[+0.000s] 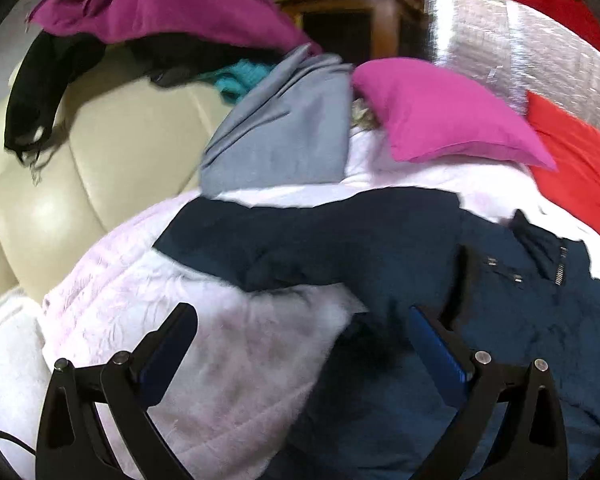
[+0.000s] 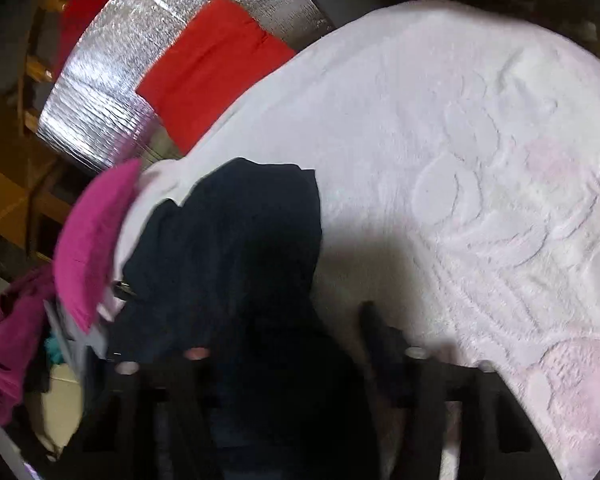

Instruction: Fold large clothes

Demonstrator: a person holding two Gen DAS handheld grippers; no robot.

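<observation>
At the far left of the left wrist view a cream padded sofa back [image 1: 60,184] rises beside the bed, with a black garment [image 1: 32,92] and a magenta garment [image 1: 152,4] heaped on its top edge. A grey cloth [image 1: 284,132] hangs down from that heap onto the pale pink blanket [image 1: 204,320] that covers the bed. The left claw [image 1: 304,320] hovers wide over the blanket, nothing between its blue pads [image 1: 436,344]; bare blanket lies under its left finger, and the dark navy jacket [image 1: 380,248] lies under its right one. The jacket is spread across the middle of the blanket, its zip and metal snaps toward the right. Behind it a pink pillow [image 1: 448,120] and a red cushion [image 1: 572,160] lean near the bed's far edge, against a silver foil panel [image 1: 500,40].

The right wrist view is blurred. Here the jacket [image 2: 228,248] lies bunched at the left of the blanket [image 2: 460,160], and a broad stretch of open blanket with a raised pattern runs to the right edge of the bed, room the left wrist view does not show. The right claw [image 2: 284,332] stands narrowed over the dark cloth, which lies between its fingers [image 2: 380,328]; whether the pads press on it I cannot tell. The sofa shows only as a sliver at lower left.
</observation>
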